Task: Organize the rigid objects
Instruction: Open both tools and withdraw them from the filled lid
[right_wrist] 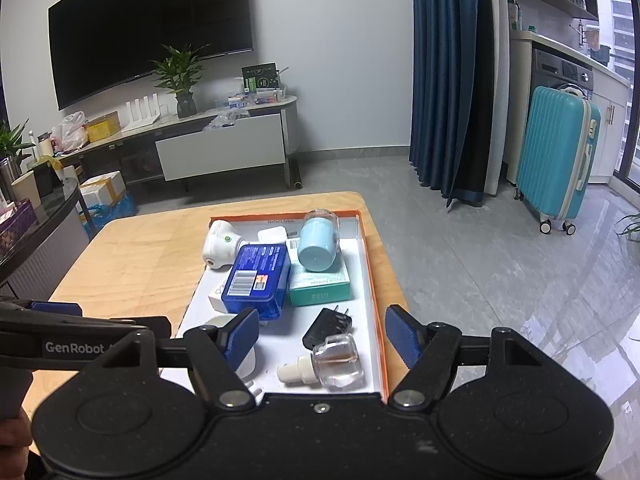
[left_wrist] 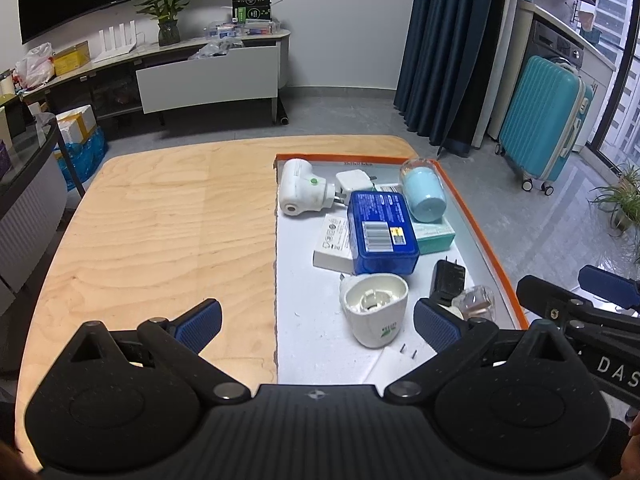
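Observation:
An orange-rimmed tray (left_wrist: 472, 216) (right_wrist: 374, 276) on the wooden table holds several rigid objects: a blue tin (left_wrist: 380, 228) (right_wrist: 256, 274), a white plug-in device (left_wrist: 300, 190) (right_wrist: 218, 242), a light-blue capped jar (left_wrist: 424, 190) (right_wrist: 318, 242), a teal box (right_wrist: 320, 286), a black plug adapter (left_wrist: 448, 280) (right_wrist: 326, 326), a clear refill bottle (left_wrist: 476, 302) (right_wrist: 332, 360) and a white diffuser base (left_wrist: 376, 308). My left gripper (left_wrist: 318, 322) is open above the tray's near edge, by the white base. My right gripper (right_wrist: 322, 338) is open around the clear bottle, not touching it.
The wooden table (left_wrist: 160, 220) has bare surface left of the tray. A TV cabinet (left_wrist: 208, 76) stands behind, with a dark curtain (left_wrist: 448, 40) and a teal suitcase (left_wrist: 544, 120) at the right. The right gripper's body (left_wrist: 580, 312) shows at the tray's right.

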The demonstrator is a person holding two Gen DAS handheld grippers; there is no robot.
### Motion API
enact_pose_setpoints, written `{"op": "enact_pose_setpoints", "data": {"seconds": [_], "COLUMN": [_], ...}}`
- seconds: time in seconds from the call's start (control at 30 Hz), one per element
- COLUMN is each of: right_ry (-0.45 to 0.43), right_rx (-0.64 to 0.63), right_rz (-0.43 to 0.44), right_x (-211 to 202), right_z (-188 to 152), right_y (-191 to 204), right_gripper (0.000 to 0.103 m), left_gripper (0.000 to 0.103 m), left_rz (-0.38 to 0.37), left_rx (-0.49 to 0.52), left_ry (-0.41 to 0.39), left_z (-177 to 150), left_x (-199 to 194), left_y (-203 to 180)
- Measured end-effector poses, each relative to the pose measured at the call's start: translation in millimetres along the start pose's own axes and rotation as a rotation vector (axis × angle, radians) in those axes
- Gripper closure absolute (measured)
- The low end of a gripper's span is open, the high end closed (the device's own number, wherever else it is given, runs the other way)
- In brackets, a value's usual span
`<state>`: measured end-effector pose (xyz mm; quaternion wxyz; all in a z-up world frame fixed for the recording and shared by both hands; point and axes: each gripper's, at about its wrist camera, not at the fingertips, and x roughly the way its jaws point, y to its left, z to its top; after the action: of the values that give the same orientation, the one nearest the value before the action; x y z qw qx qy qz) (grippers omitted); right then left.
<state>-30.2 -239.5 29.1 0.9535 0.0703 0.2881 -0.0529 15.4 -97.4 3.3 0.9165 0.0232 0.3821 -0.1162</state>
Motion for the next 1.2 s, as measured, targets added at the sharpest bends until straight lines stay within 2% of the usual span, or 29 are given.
{"op": "enact_pose_setpoints", "data": {"seconds": [0.3, 0.6, 1.2], "right_ry": [0.007, -0.006, -0.013], "right_rx": [0.003, 0.009, 0.018], "right_rz": [0.005, 0.009, 0.014], "right_x": [-5, -8, -16], "right_z": [-11, -12, -11], "right_y": [0, -1, -3], "right_gripper": [0.02, 0.018, 0.018], "left_gripper": [0.0, 0.0, 0.0], "left_rz": [0.001, 0.001, -0.005], "left_rx": [0.011, 0.018, 0.018], "left_ry": [-0.015, -0.065, -0.093], "left_z": [-11, -14, -17], "left_x": [-5, -12, -18], "left_y": [-4, -5, -6]}}
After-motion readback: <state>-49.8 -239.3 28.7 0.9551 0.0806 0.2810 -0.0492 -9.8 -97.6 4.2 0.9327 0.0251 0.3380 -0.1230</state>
